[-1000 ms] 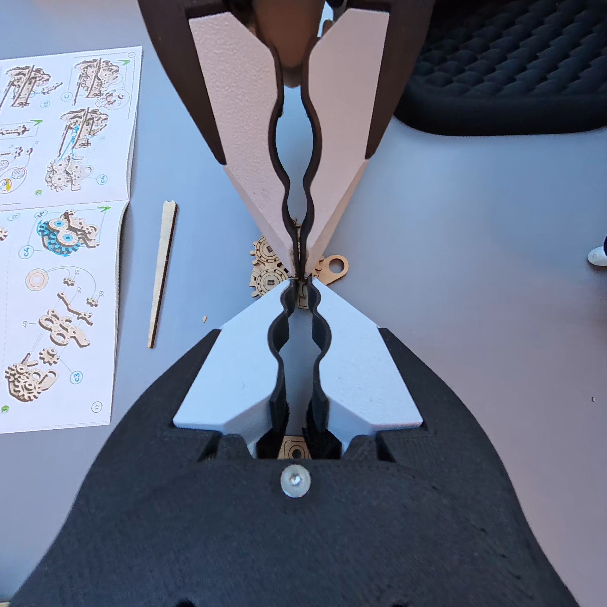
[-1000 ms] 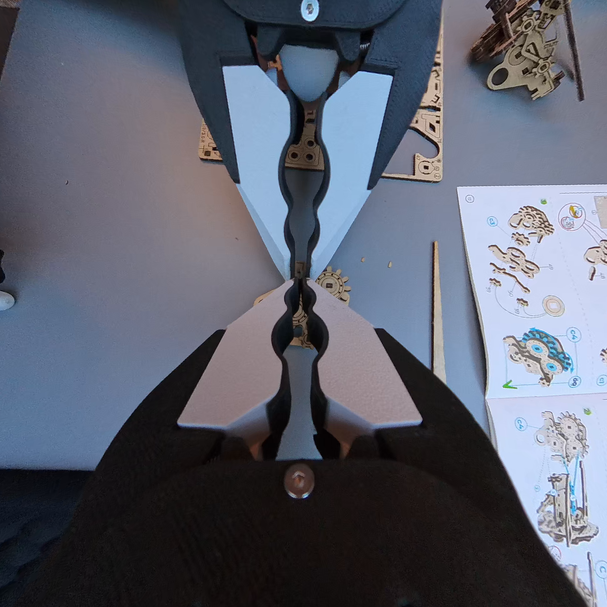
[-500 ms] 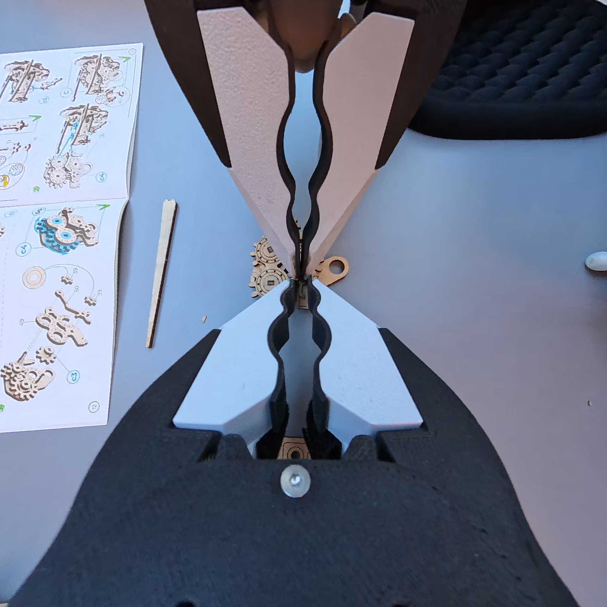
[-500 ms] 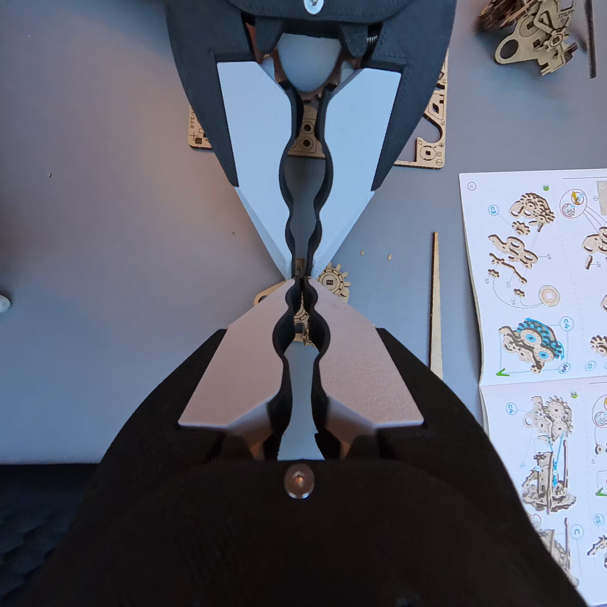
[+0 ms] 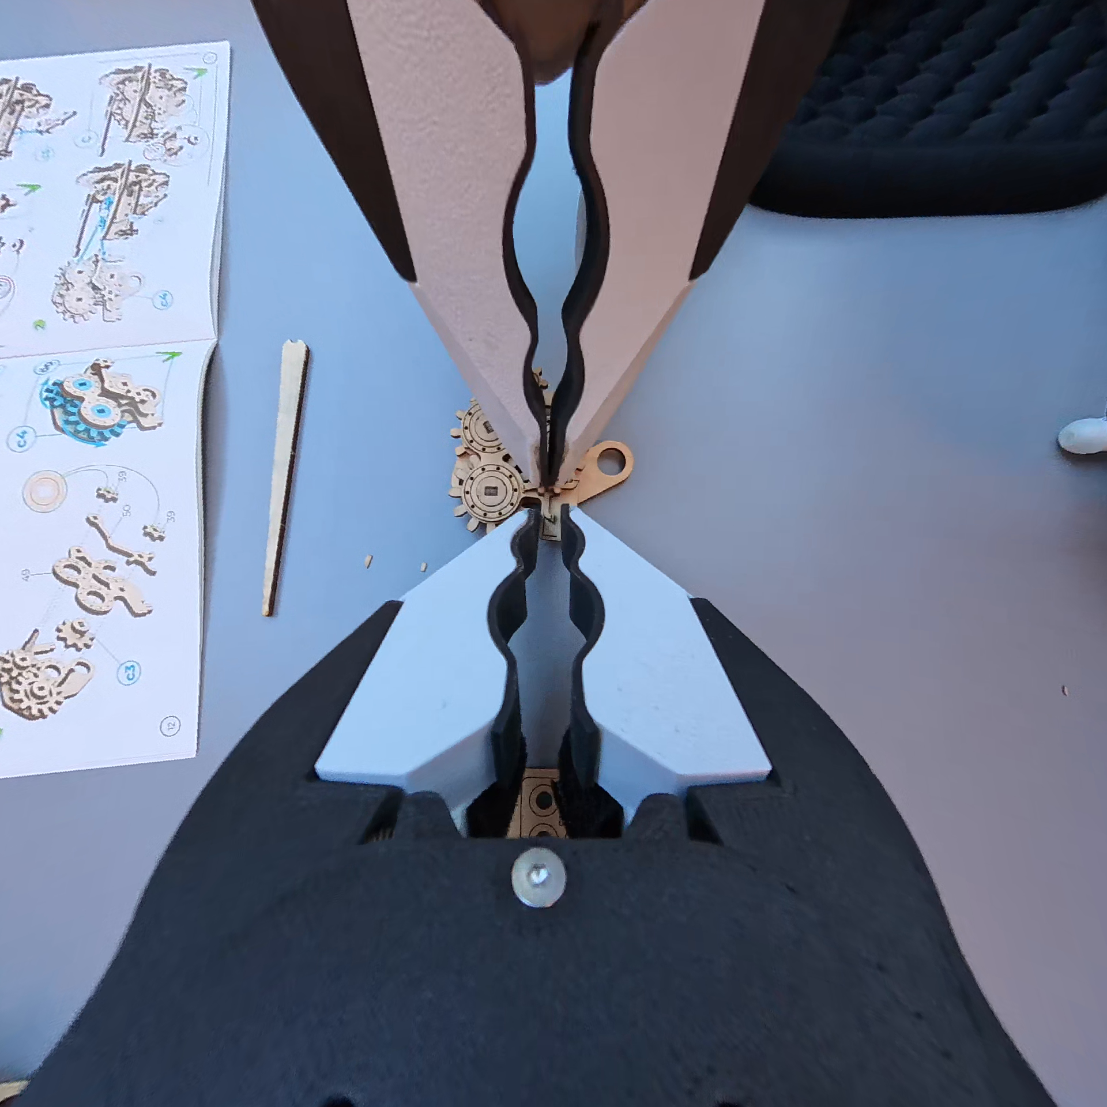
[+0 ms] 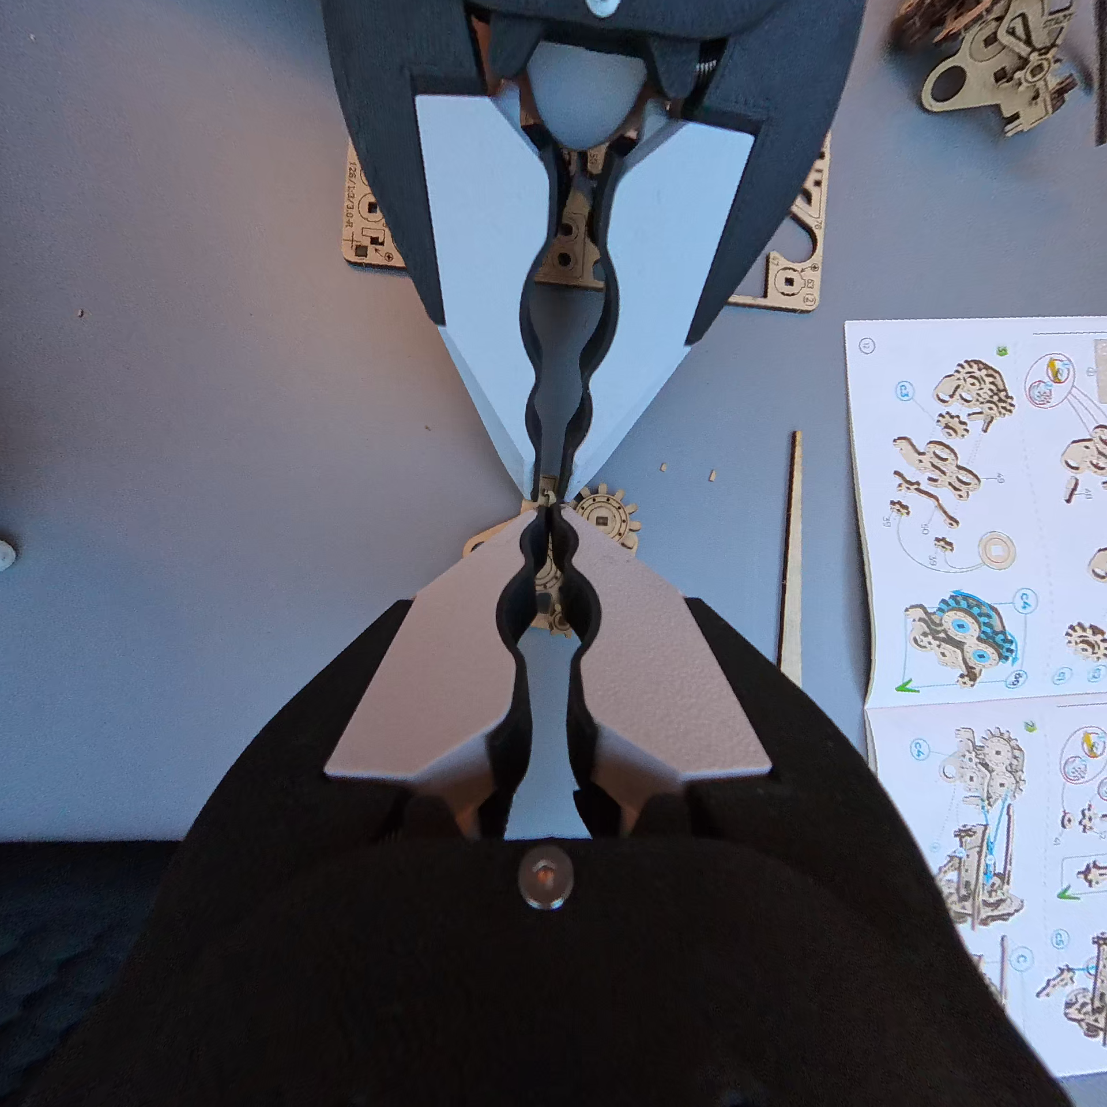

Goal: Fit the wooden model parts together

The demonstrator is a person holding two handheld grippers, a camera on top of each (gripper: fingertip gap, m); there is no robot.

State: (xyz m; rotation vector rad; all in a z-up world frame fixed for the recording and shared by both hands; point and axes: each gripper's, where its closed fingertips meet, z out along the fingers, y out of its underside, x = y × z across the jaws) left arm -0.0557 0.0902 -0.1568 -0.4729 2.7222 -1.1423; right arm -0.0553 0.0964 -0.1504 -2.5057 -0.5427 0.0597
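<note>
My left gripper (image 5: 548,522), with light-blue fingers, is shut on a small flat wooden piece (image 5: 550,530). My right gripper (image 6: 548,516), with pale pink-grey fingers, is shut on a wooden gear assembly (image 6: 605,520) that lies low over the grey table. The two grippers meet tip to tip. In the left wrist view the right gripper (image 5: 548,479) comes down from the top, with the gear assembly (image 5: 488,488) and its ring tab (image 5: 610,464) on either side of it. In the right wrist view the left gripper (image 6: 548,488) holds the small piece (image 6: 548,482) against the assembly. The joint itself is hidden by the fingertips.
An open instruction booklet (image 5: 102,407) (image 6: 982,599) and a tapered wooden stick (image 5: 287,473) (image 6: 792,557) lie beside the work. A laser-cut part sheet (image 6: 371,233) and a part-built model (image 6: 1006,66) lie behind the left gripper. A black padded mat (image 5: 958,102) lies behind the right gripper. The tapered wooden stick (image 6: 792,557) is about equally far from each gripper, around 9 centimeters. Seen from the left wrist view (image 5: 287,479) as well.
Both grippers stay shut and tip to tip. The right gripper has come a little closer in the left wrist view, and slightly more of the small piece shows between the tips.
</note>
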